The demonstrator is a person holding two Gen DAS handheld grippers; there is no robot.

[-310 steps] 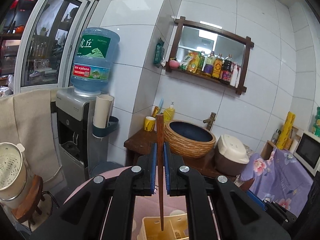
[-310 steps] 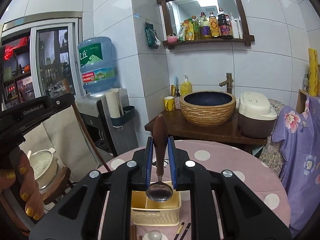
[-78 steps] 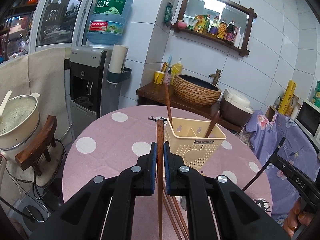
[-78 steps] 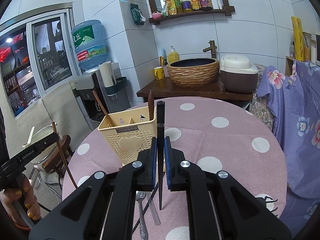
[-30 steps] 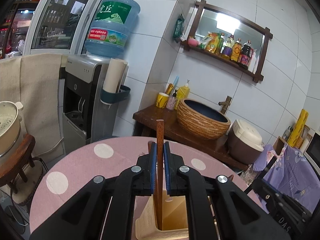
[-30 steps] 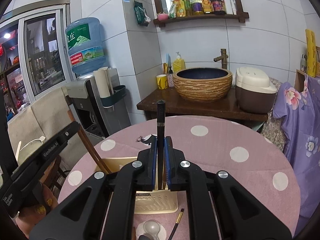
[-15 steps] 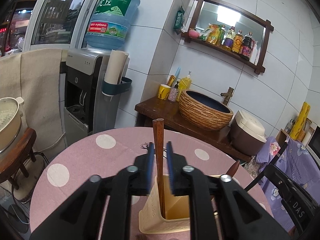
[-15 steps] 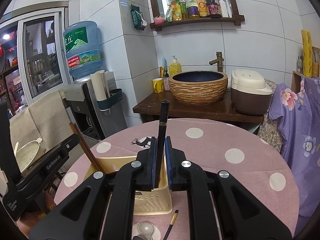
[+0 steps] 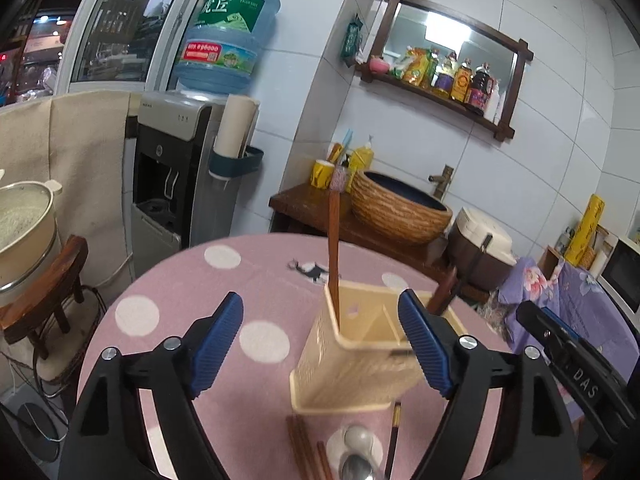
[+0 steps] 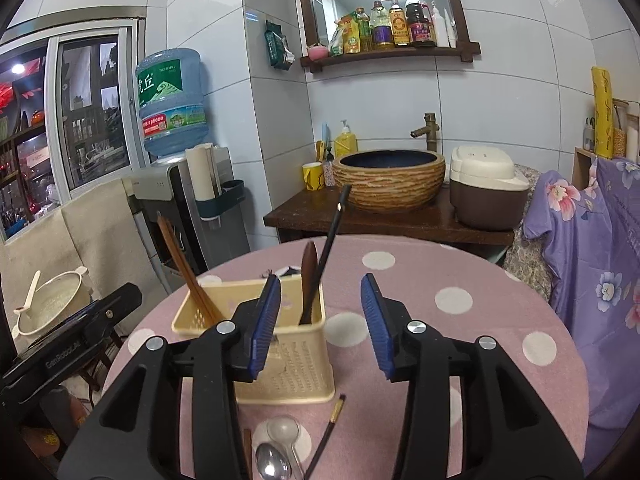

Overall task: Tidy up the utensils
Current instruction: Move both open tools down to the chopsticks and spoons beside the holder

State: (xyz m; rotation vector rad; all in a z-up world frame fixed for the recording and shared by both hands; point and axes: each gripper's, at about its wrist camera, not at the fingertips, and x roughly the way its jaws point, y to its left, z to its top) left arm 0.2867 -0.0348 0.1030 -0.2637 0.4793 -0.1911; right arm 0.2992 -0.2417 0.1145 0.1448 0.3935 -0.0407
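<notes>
The cream utensil holder (image 10: 280,352) stands on the pink dotted counter (image 10: 460,264). A brown chopstick (image 9: 334,256) and a black chopstick (image 10: 326,248) lean inside it. Above it, the left gripper (image 9: 320,340) and right gripper (image 10: 320,320) jaws are opening, gripping nothing. A spoon (image 10: 272,462) lies just before the holder.

Cream plastic utensil basket (image 10: 280,364) with perforated matt walls, dark wooden chopsticks (image 9: 334,256) standing in it, glossy metal spoon (image 10: 272,462) in front, pink dotted cloth over the bench (image 10: 460,320), ribbed blue rubber gripper pads (image 10: 264,324)
</notes>
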